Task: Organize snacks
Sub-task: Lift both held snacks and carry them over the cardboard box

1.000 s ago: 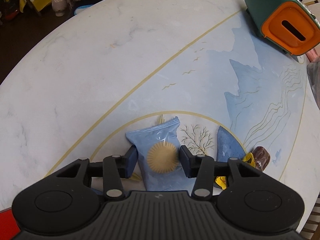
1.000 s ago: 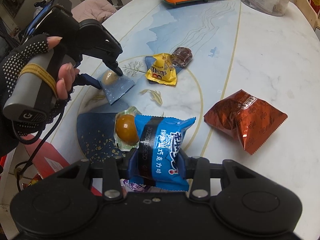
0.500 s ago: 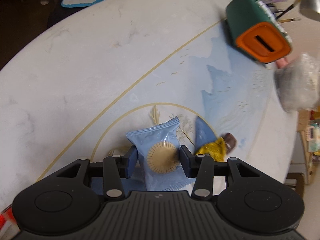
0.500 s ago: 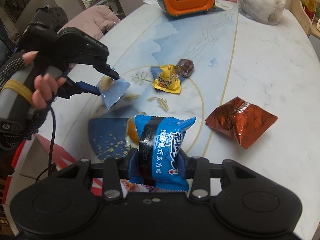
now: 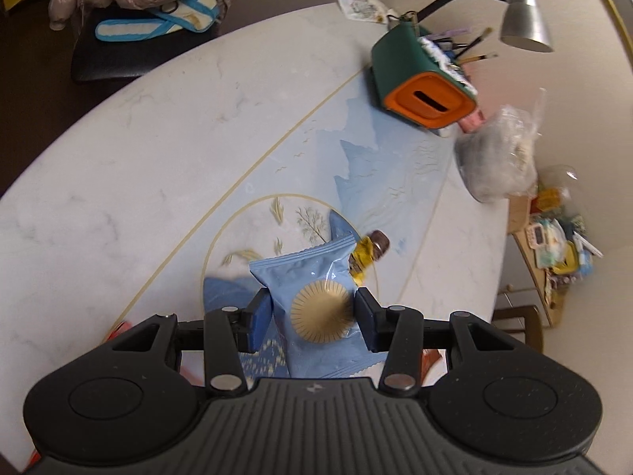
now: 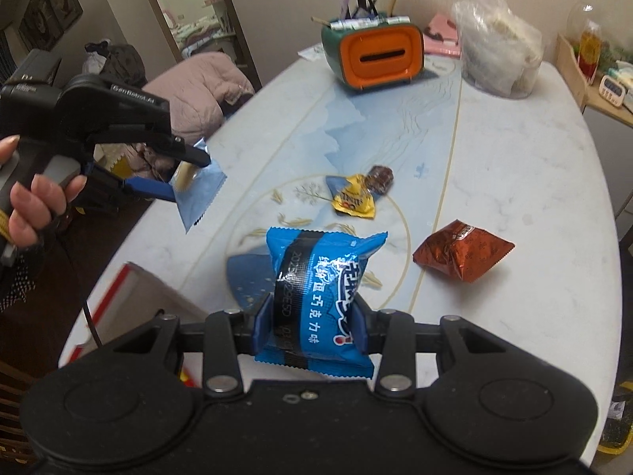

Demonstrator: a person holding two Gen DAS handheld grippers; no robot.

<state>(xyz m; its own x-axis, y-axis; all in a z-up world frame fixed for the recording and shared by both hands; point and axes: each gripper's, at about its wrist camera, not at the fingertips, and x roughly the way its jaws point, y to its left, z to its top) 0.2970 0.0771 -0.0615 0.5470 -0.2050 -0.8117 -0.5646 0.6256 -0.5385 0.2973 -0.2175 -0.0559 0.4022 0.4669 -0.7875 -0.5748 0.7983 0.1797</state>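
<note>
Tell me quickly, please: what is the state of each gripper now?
Left gripper: closed on the pale blue packet, lifted off the table.
Right gripper: closed on the bright blue snack packet, also lifted.

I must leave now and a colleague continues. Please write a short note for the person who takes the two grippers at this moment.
Left gripper: shut on pale blue cookie packet, off the table.
Right gripper: shut on bright blue chocolate packet, also lifted.
On the table: yellow packet touching a brown wrapped candy, and the red-brown foil bag.
Done: two snacks picked.
Left: place both, then collect those three.
</note>
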